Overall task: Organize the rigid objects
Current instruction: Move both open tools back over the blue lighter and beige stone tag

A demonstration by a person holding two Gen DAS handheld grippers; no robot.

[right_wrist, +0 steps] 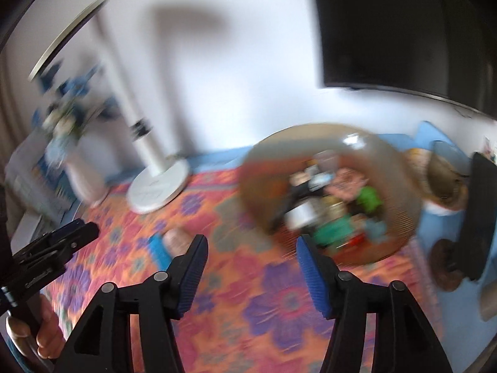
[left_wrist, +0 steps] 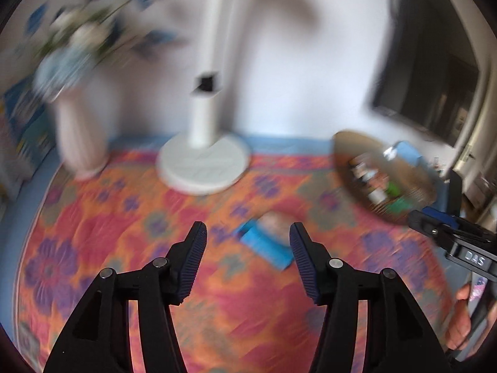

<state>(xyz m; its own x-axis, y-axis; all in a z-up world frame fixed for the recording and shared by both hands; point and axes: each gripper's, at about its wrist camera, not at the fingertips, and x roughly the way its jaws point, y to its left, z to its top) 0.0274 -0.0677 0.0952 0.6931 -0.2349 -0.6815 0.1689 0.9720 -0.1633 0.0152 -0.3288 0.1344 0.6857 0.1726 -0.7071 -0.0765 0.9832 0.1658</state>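
Both views are motion-blurred. A blue box-like object [left_wrist: 267,244] with a pale end lies on the flowered tablecloth [left_wrist: 124,233], just beyond my left gripper [left_wrist: 248,233], which is open and empty. It also shows in the right wrist view [right_wrist: 166,242], left of my right gripper [right_wrist: 251,245], which is open and empty. A round brown basket [right_wrist: 329,192] holding several small objects sits ahead and right of the right gripper; it also shows in the left wrist view [left_wrist: 382,174]. The right gripper [left_wrist: 425,217] shows at the left view's right edge.
A white lamp stand with a round base [left_wrist: 203,163] stands at the back by the wall. A pale vase with blue and white flowers [left_wrist: 77,124] stands at the back left. A dark screen [right_wrist: 403,31] hangs on the wall at the right.
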